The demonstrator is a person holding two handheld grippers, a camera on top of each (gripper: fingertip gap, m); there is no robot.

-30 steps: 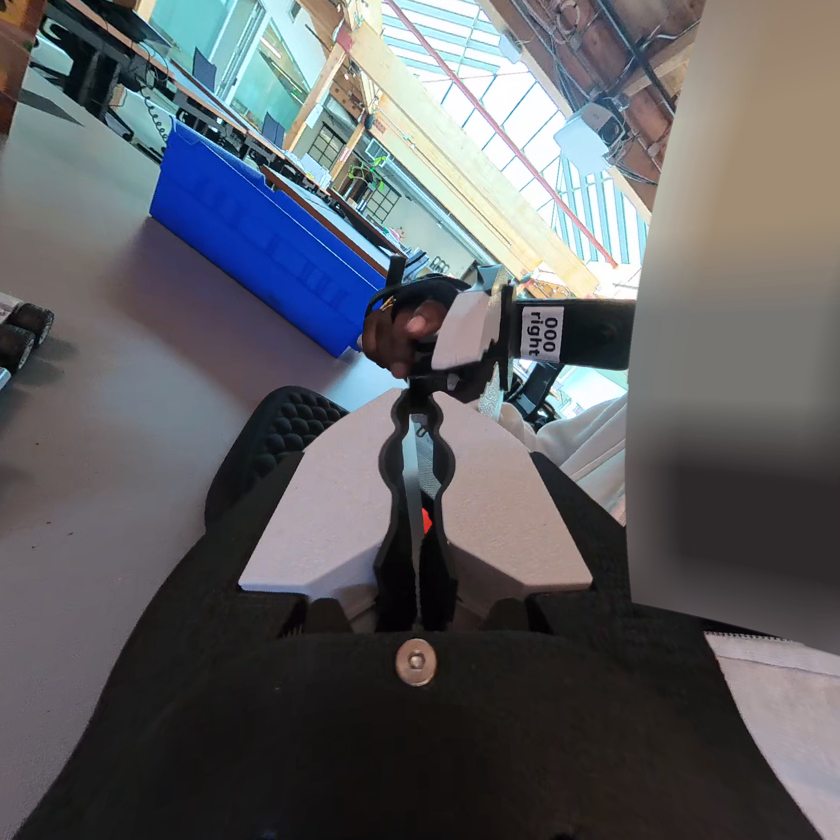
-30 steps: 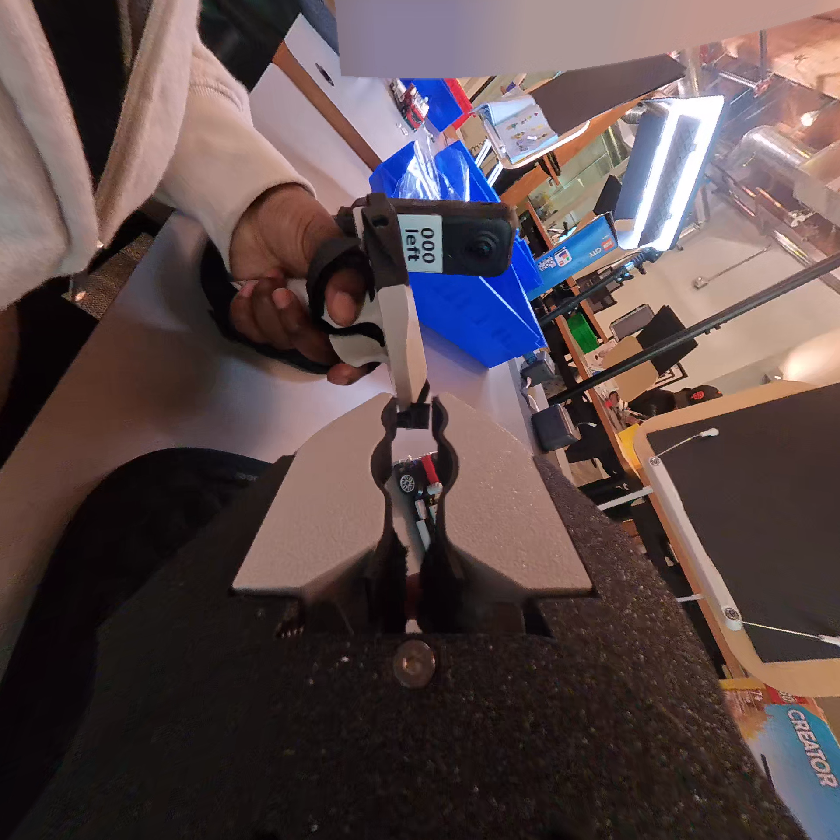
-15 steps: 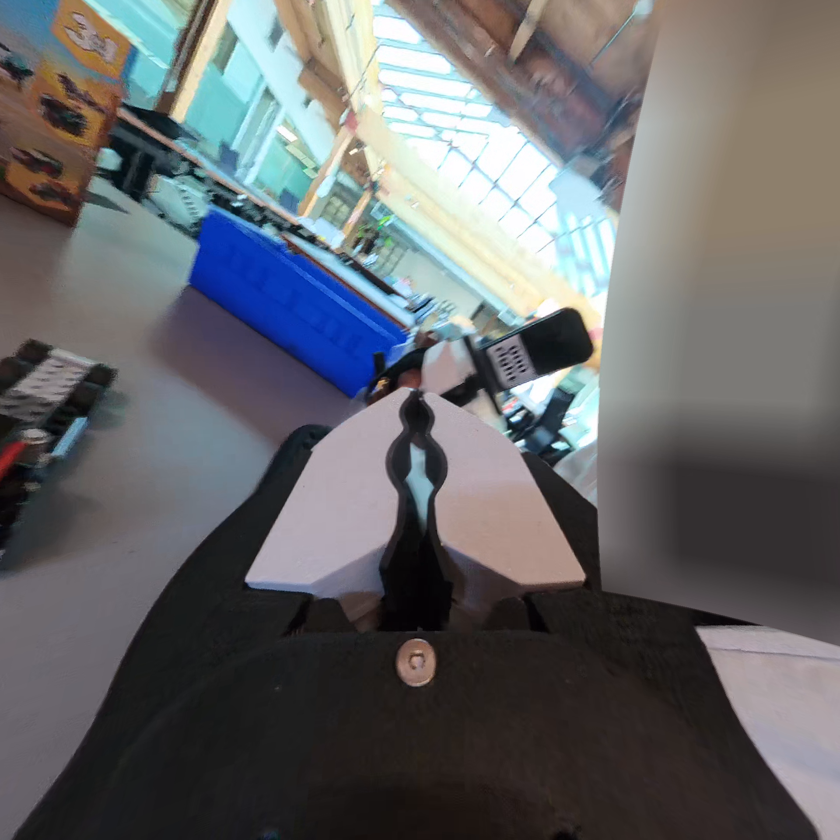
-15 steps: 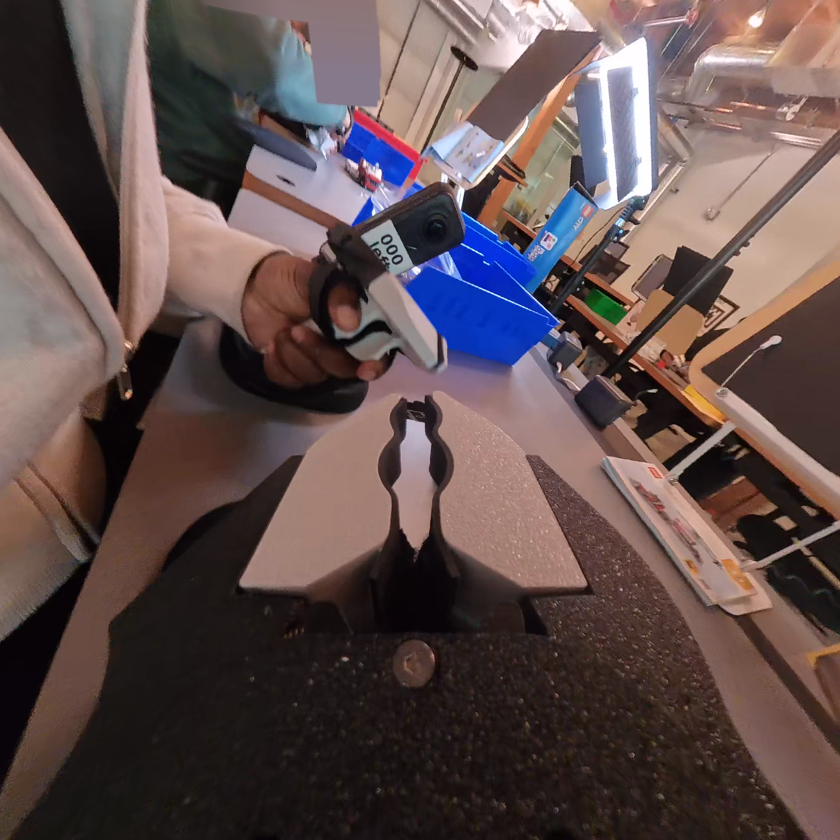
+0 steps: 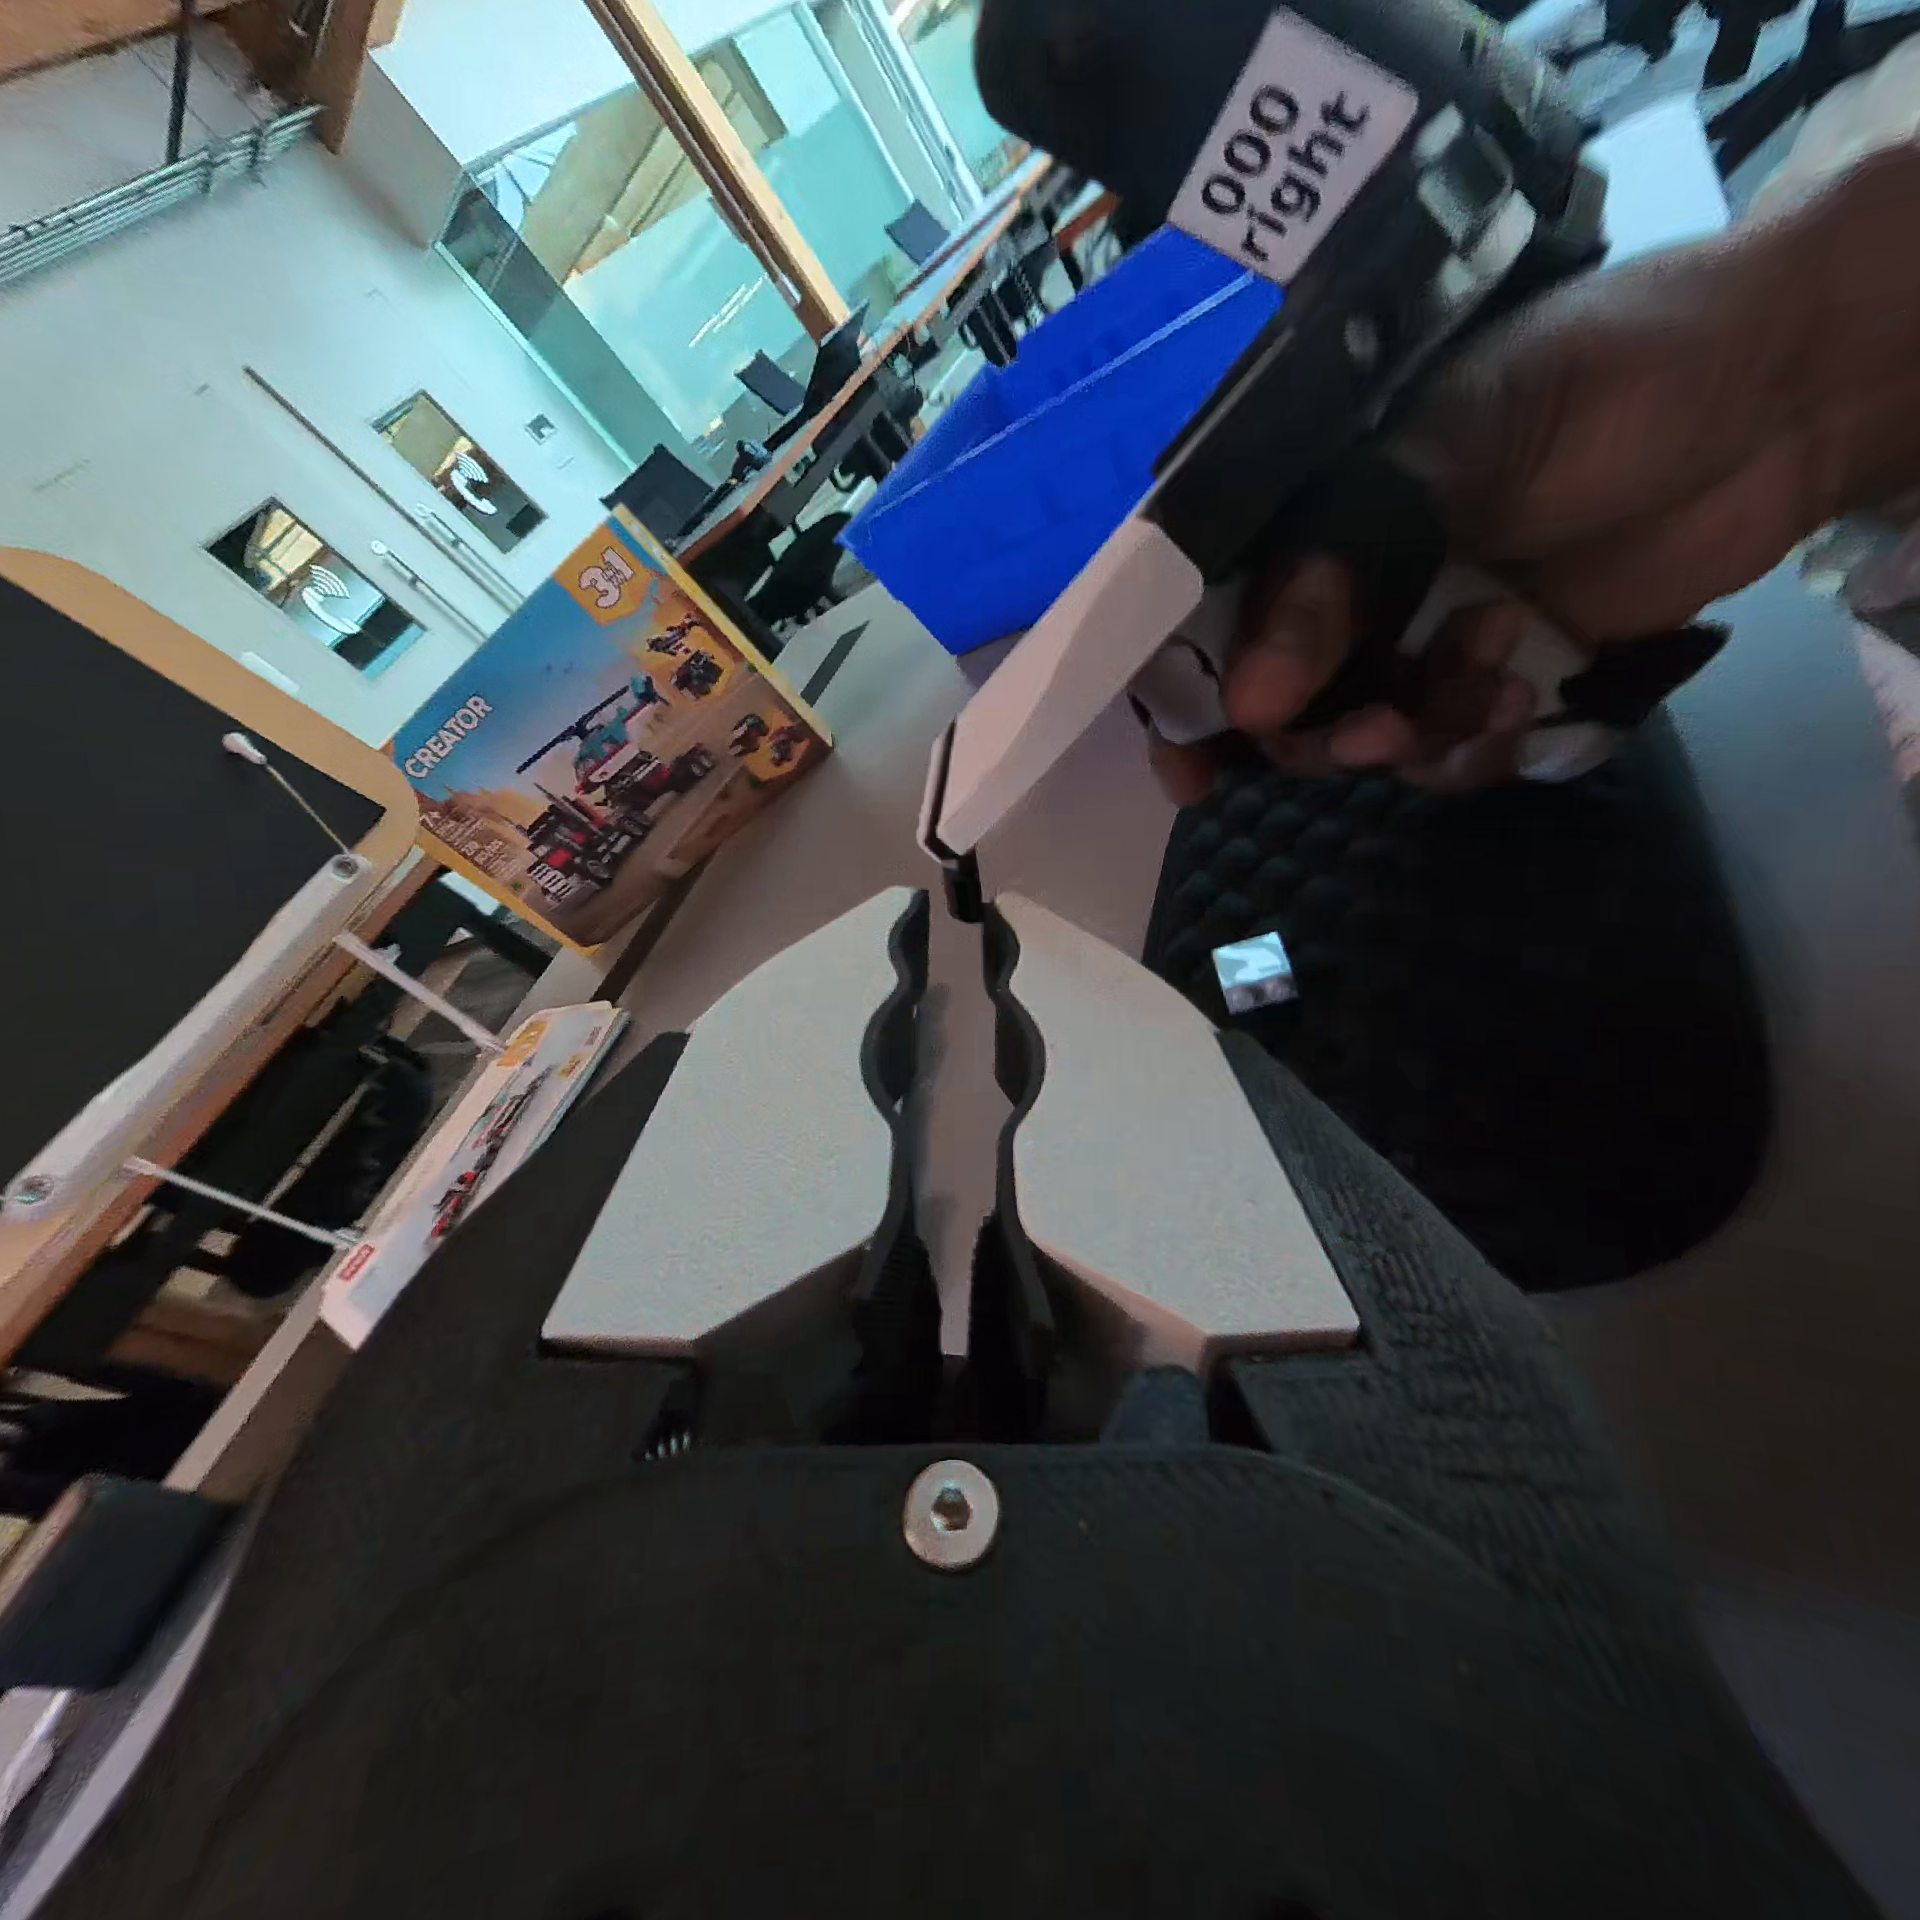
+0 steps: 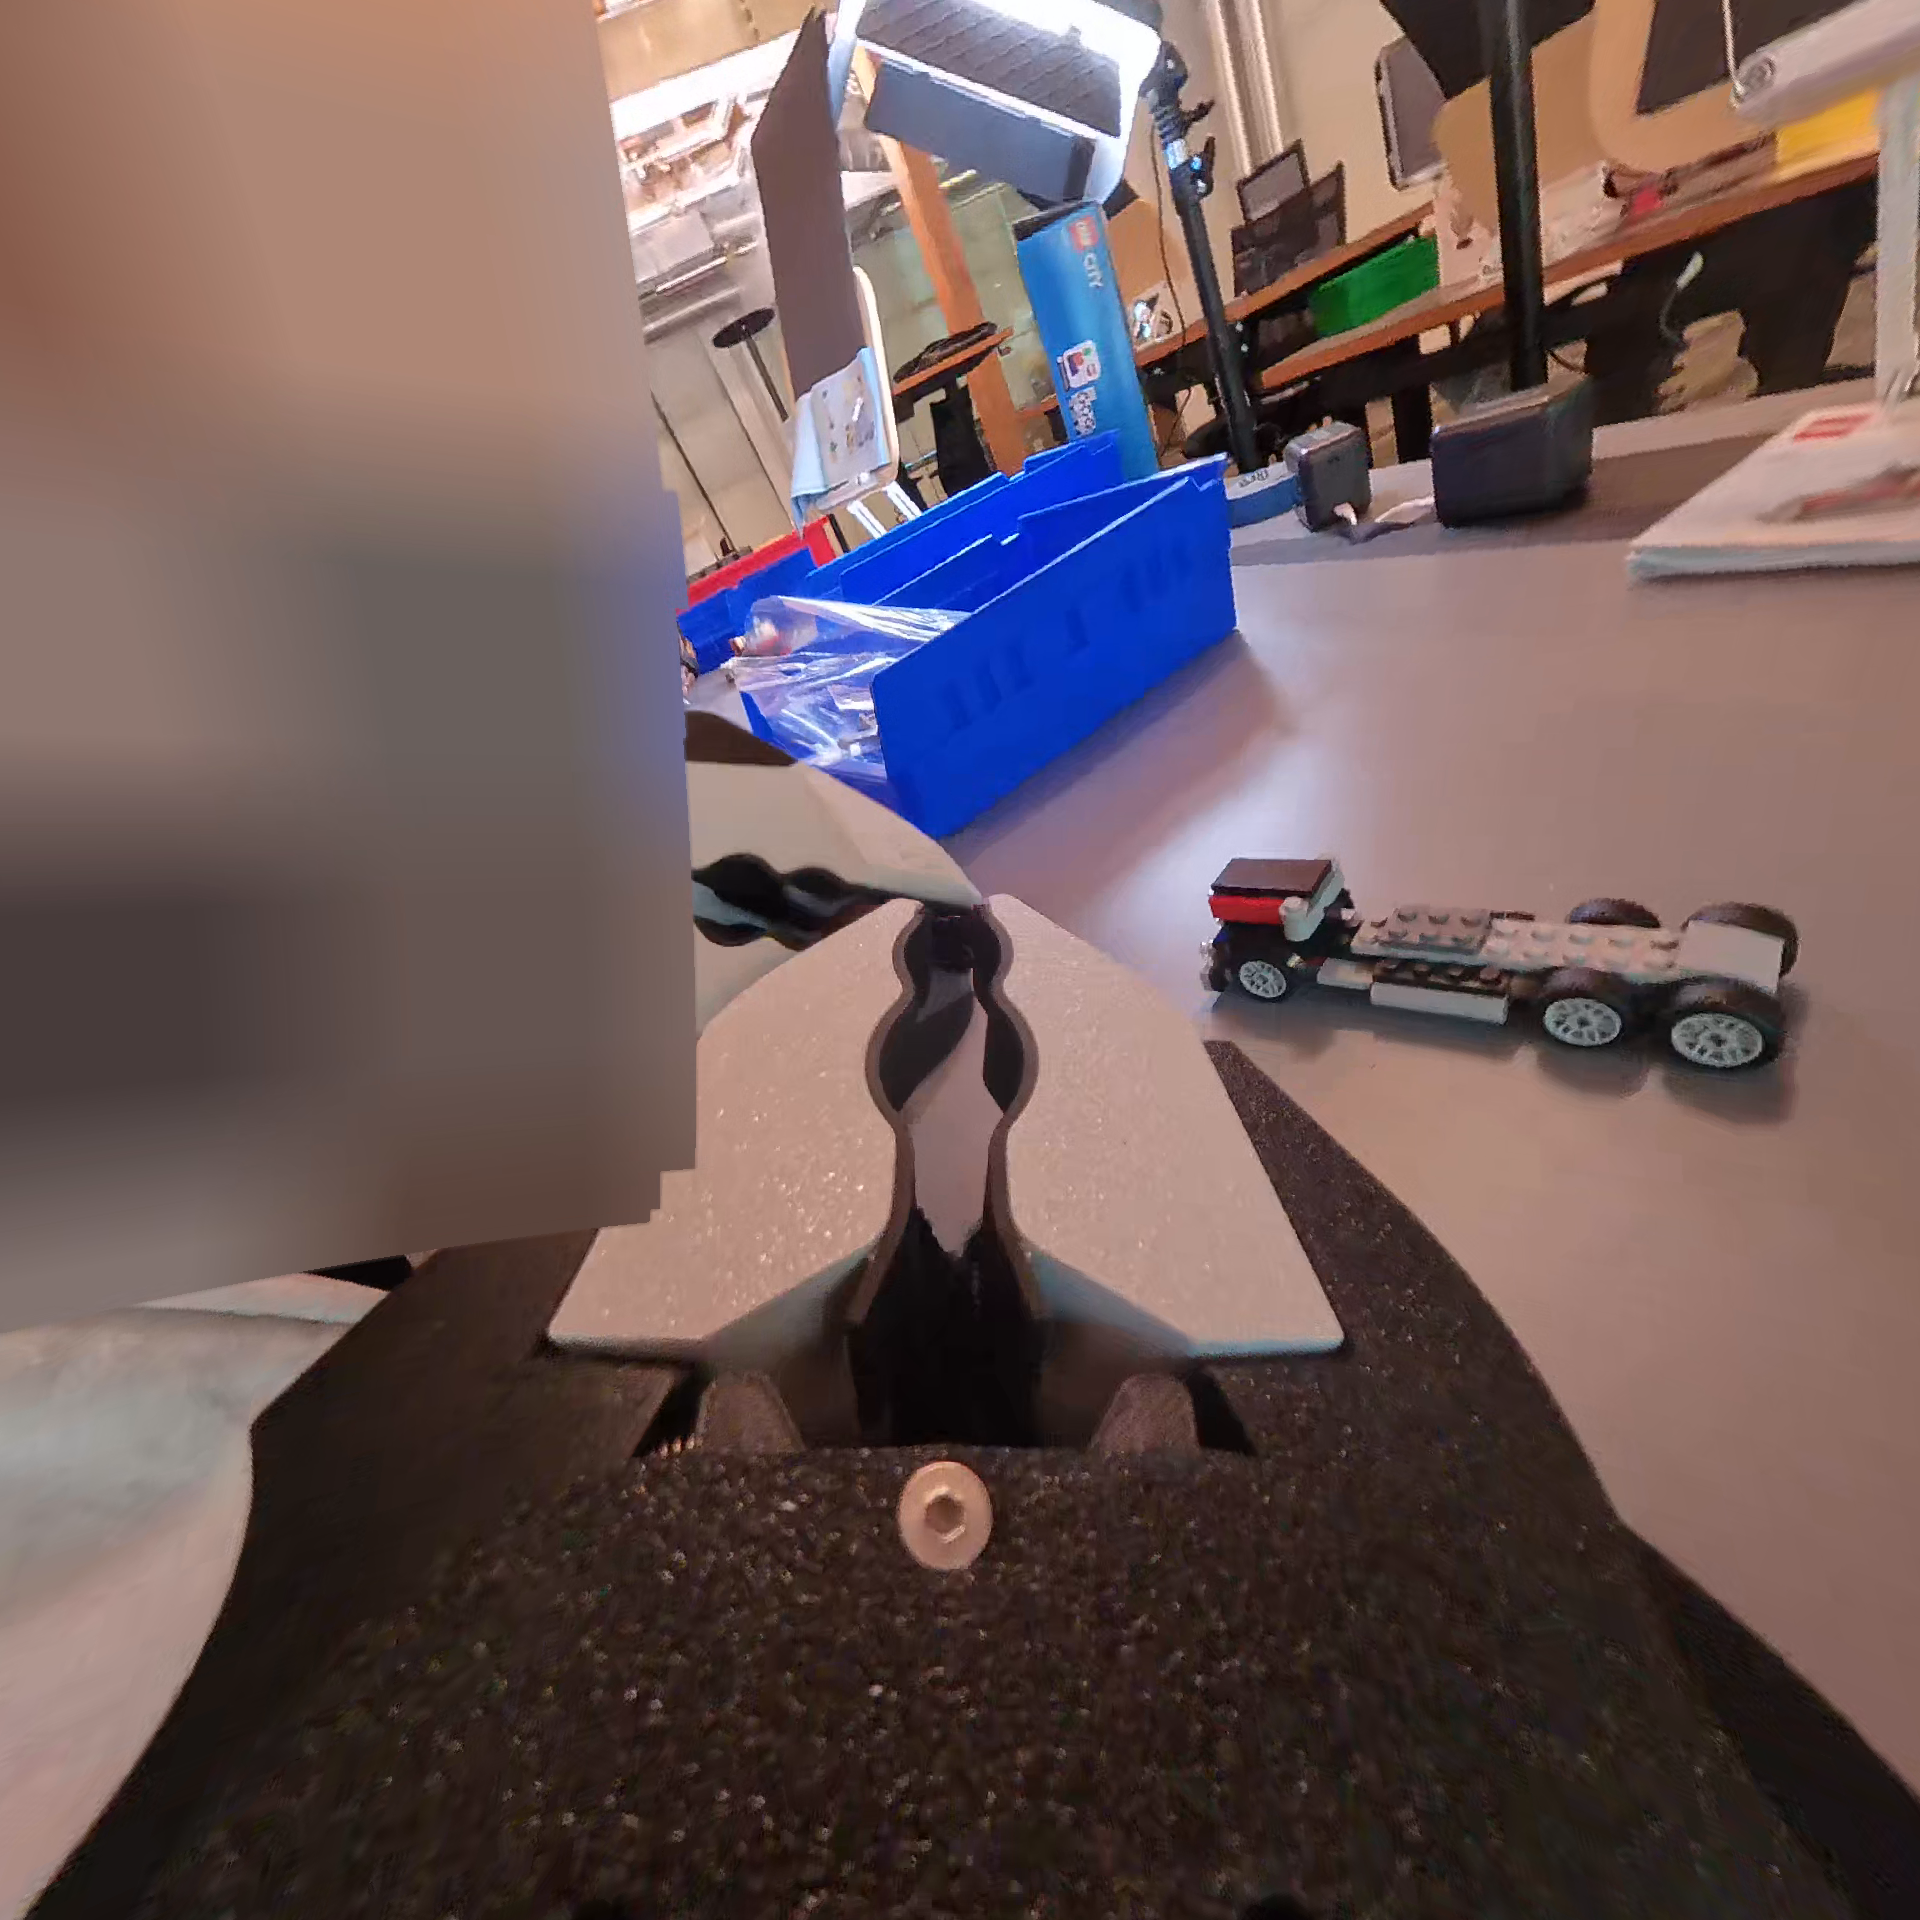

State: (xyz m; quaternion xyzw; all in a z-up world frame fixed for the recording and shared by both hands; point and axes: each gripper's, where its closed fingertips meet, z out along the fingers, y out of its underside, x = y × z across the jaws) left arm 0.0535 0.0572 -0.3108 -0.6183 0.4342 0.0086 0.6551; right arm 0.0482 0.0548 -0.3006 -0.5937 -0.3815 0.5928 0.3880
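**Item 1: small black piece (image 5: 961,891).** It sits at the tips of your right gripper (image 6: 951,920), above the grey table (image 6: 1558,727). The right jaws are closed on it, and it sticks out past their tips. It looks like hard plastic, so it is probably very light, stiff and smooth enough to twist or slip out of a shallow pinch. Grip its flat sides, as deep in the pads as its size allows.

**Item 2: left gripper (image 5: 956,920).** Its jaws stand slightly apart, with the black piece reaching in between the fingertips. A sliver of gap shows on one side, so the left gripper is not clamped on it.

**Item 3: toy truck (image 6: 1496,961).** This brick-built truck stands on its wheels on the table, well apart from both grippers. It is likely light, free to roll, and may come apart if squeezed. Grip across the long grey frame, not the cab or the wheels.

**Item 4: surroundings.**
- A blue bin (image 6: 1049,665) is further back.
- A printed box (image 5: 613,727) and a booklet (image 5: 478,1132) lie near the table edge.
- A black mat (image 5: 1455,987) lies under your right hand (image 5: 1610,468).
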